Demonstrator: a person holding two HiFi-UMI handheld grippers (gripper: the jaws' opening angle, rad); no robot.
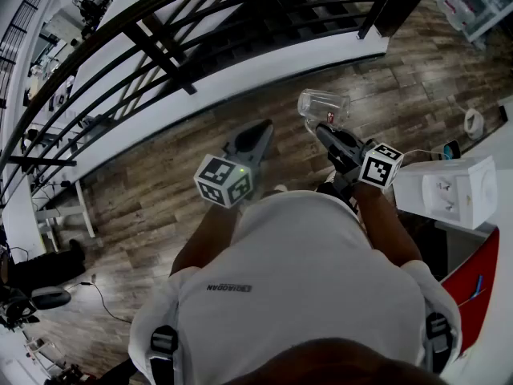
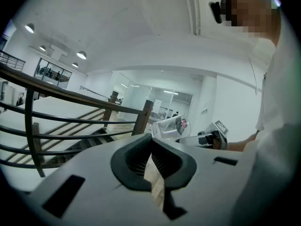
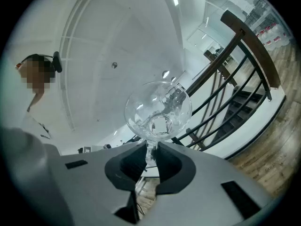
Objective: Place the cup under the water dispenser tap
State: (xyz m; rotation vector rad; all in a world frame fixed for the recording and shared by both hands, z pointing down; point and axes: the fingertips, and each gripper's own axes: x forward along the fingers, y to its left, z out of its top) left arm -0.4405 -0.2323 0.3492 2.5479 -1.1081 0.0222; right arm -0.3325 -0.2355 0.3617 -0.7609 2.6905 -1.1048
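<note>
A clear cup [image 1: 323, 103] hangs in the air, tipped on its side, above the wooden floor. My right gripper [image 1: 321, 128] is shut on it, the pads pinching its thin wall. The right gripper view looks at the cup [image 3: 157, 109] from its round bottom, just past the right gripper [image 3: 150, 150]. My left gripper [image 1: 261, 128] is held up beside it to the left, shut with nothing in it. Its view has the left gripper [image 2: 150, 149] in front, with the cup [image 2: 170, 127] and the right gripper [image 2: 187, 138] off to the right. A white box-shaped appliance [image 1: 449, 191], possibly the dispenser, stands at the right.
A dark stair railing [image 1: 160, 50] and a white ledge [image 1: 240, 79] run across ahead. Wooden floor [image 1: 144, 207] lies below. A red panel [image 1: 474, 287] is at the lower right, and a small round white object [image 1: 474, 123] lies on the floor at the far right.
</note>
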